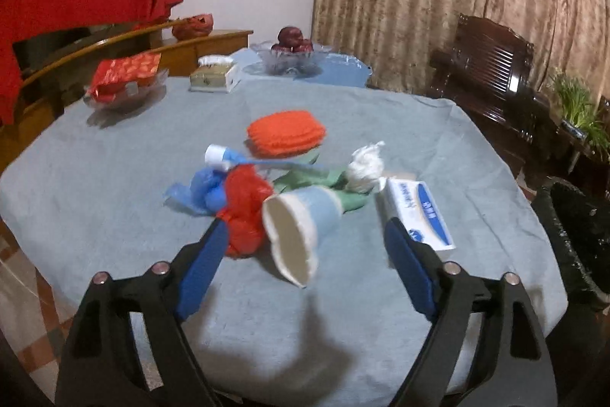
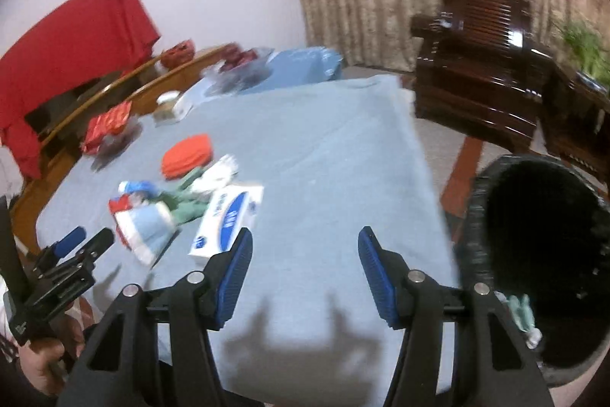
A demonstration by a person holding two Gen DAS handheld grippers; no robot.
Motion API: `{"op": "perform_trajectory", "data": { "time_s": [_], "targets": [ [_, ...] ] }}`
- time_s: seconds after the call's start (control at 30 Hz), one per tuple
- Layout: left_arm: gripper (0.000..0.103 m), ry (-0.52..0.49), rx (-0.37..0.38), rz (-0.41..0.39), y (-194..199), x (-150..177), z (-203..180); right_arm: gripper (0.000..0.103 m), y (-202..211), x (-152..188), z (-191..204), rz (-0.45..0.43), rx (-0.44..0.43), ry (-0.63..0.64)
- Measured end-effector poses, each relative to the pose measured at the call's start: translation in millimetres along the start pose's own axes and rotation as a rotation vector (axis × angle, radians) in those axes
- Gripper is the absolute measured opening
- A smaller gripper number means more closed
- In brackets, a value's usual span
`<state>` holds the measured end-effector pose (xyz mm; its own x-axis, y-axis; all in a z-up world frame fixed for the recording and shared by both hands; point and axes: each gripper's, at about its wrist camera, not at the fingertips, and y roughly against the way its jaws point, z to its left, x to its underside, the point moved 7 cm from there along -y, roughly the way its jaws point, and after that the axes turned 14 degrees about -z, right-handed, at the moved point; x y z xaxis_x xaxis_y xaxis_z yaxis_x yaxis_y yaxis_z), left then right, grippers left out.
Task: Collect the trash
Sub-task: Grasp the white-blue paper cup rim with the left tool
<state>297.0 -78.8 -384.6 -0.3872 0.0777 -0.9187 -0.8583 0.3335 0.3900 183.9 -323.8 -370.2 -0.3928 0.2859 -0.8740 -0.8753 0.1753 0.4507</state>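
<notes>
A pile of trash lies on the blue tablecloth (image 1: pixel 343 323): a crushed pale blue paper cup (image 1: pixel 301 227) on its side, a red plastic bag (image 1: pixel 244 212), a blue plastic bag (image 1: pixel 198 193), a green wrapper (image 1: pixel 324 178), a white wad (image 1: pixel 366 164) and a blue-white tube (image 1: pixel 225 155). My left gripper (image 1: pixel 305 235) is open, its fingers on either side of the cup, just short of it. My right gripper (image 2: pixel 305 246) is open and empty above bare cloth. A black bin (image 2: pixel 533 254) stands to its right, with something pale inside.
A white and blue tissue pack (image 1: pixel 419 212) lies right of the pile. An orange knitted pad (image 1: pixel 286 132) lies behind it. Snack dish (image 1: pixel 126 79), tissue box (image 1: pixel 213 75) and fruit bowl (image 1: pixel 289 52) stand at the far edge. A dark wooden chair (image 2: pixel 476 63) stands beyond the table.
</notes>
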Motion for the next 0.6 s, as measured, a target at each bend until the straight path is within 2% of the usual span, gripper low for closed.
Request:
{"op": "perform_trajectory", "data": {
  "time_s": [0.13,0.2,0.33,0.43,0.53,0.57,0.6],
  "targets": [
    [0.068,0.034,0.031,0.028,-15.1,12.6,4.6,0.057,-16.2,13.0,30.0,0.011,0.001,0.030],
    [0.062,0.029,0.052,0.046,-21.8,20.4,3.6,0.057,-21.1,16.7,36.7,0.017,0.004,0.026],
    [0.059,0.007,0.086,0.062,-30.1,30.7,-5.7,0.057,-33.9,20.4,46.5,0.023,0.012,0.028],
    [0.052,0.020,0.101,0.081,-38.7,34.9,-6.7,0.057,-38.9,23.8,49.0,0.035,0.015,0.033],
    [0.027,0.022,0.116,0.099,-45.8,38.3,-8.5,0.057,-41.2,26.1,49.4,0.040,0.017,0.035],
    [0.014,0.022,0.120,0.105,-47.1,40.2,-9.3,0.057,-42.1,27.2,50.2,0.042,0.017,0.037],
    [0.005,0.026,0.130,0.116,-49.7,41.8,-10.3,0.057,-44.2,28.5,51.2,0.049,0.016,0.039]
  ]
}}
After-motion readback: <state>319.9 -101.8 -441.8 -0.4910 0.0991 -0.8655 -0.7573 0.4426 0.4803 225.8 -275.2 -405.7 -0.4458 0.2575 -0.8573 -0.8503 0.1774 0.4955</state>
